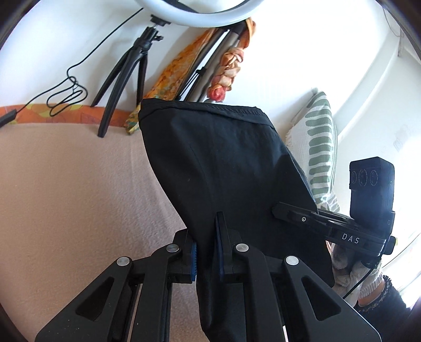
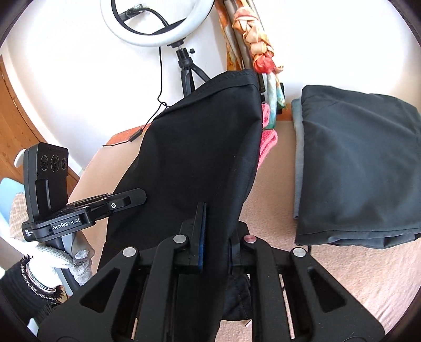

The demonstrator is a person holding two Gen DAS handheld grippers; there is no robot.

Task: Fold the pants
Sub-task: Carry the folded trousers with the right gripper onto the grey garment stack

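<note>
Nearest in the left wrist view: left gripper (image 1: pixel 206 252) clenched on a gathered fold of the black, soft woven pants (image 1: pixel 223 163), blue-ribbed pads (image 1: pixel 194 260) pressing cloth from both sides. Same story in the right wrist view: right gripper (image 2: pixel 215 236) clamped on another bunch of the same black pants (image 2: pixel 200 157), cloth pinched between its blue pad (image 2: pixel 201 236) and the opposite finger. Held up off the beige fleece bed cover (image 1: pixel 65 184), stretched between the two grips, stitched hem edge (image 1: pixel 210 107) furthest from the left lens.

Judged as light, limp, not slippery against the ribbed pads, and in no way fragile; likely to sag and twist wherever unsupported. Best taken at doubled edges or seams, such as hem or waistband corners, with both layers caught together so neither slides free. Even tension between the two grips advisable before lowering.

Further out, right of the held cloth in the right wrist view: dark grey folded garment stack (image 2: pixel 355 163) lying on the cover, well apart. Near it, a pink cloth (image 2: pixel 268 147). Far right in the left view, a green-striped white cushion (image 1: pixel 315 147). At the far wall, a white ring light on a black tripod (image 2: pixel 158 23) and an orange patterned curtain (image 1: pixel 179 68).
</note>
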